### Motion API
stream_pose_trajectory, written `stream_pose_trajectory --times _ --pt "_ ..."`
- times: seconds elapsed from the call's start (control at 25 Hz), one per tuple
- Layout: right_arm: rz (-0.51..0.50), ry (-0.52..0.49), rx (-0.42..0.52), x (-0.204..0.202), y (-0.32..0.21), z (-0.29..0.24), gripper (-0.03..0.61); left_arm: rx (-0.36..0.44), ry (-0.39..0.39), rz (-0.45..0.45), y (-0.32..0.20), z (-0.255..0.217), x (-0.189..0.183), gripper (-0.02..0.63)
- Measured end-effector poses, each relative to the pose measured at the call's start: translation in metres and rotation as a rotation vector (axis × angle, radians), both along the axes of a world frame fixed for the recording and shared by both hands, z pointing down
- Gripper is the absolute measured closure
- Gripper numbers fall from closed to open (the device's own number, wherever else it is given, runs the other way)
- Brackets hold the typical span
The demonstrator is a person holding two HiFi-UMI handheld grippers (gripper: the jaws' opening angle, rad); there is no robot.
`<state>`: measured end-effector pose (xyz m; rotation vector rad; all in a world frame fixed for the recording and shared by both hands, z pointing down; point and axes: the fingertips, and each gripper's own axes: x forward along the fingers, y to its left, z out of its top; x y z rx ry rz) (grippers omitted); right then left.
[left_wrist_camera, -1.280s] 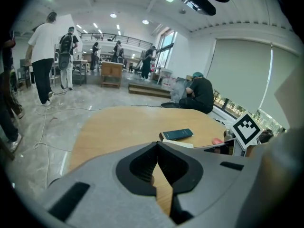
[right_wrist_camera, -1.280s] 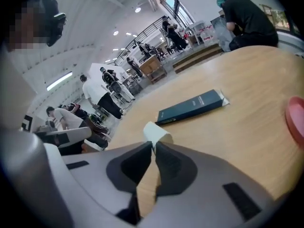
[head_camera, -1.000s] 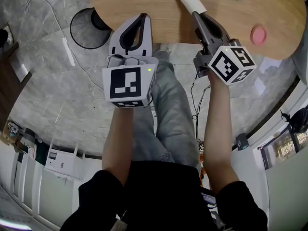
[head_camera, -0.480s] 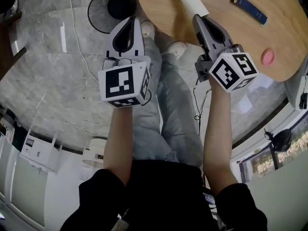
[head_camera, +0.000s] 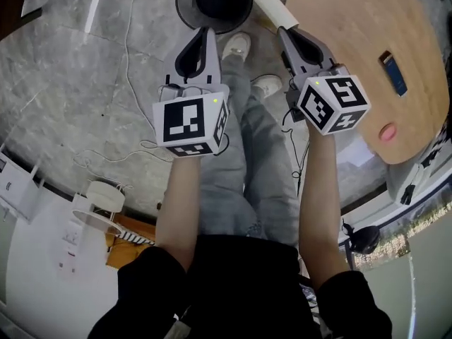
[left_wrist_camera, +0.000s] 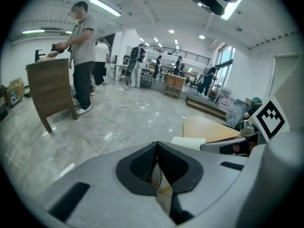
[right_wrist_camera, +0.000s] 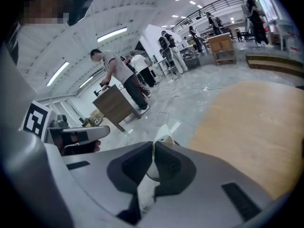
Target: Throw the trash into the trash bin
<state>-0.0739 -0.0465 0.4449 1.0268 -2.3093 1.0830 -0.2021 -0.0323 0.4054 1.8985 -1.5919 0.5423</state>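
Head view: the right tongs [head_camera: 282, 31] were pressed together on a white paper [head_camera: 272, 4]. The paper stuck out past their tips and was held in the air. Its far end showed just beside the rim of the black mesh bin [head_camera: 185, 2]. The bin stood on the grey floor [head_camera: 85, 83], near the edge of the wooden surface [head_camera: 346, 34]. The left tongs [head_camera: 207, 32] pointed at the bin's near rim. A blue object [head_camera: 395, 73] and a pink one [head_camera: 387, 132] lay on the surface, well apart from both tongs.

Right gripper view: the dark pads [right_wrist_camera: 171, 163] pinched the paper.

Left gripper view: the left tongs were pressed together, with nothing seen between them.
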Motion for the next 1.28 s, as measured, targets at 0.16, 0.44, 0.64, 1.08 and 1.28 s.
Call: stream_pose_trajectory --times 0.16,0.44,0.64,1.08,1.28 --pt "-0.119 0.044 -0.006 -0.051 -0.007 0.016 0.561 0.000 -0.008 -0.112 0.008 0.004 -0.048 0.611" --pt "-0.164 0.120 -0.040 -0.104 -0.011 0.043 0.544 -0.005 -0.023 -0.210 0.029 0.013 -0.096 0.611" --pt "-0.180 0.131 -0.057 -0.115 -0.004 0.057 0.511 -0.017 -0.027 -0.206 0.030 0.025 -0.102 0.612" --pt "0.016 0.014 -0.042 -0.035 0.003 0.026 0.566 -0.004 -0.008 0.002 -0.002 0.011 -0.030 0.611" --pt "0.161 0.017 -0.034 0.027 0.005 0.008 0.566 -0.002 -0.004 0.154 -0.015 -0.003 0.033 0.611"
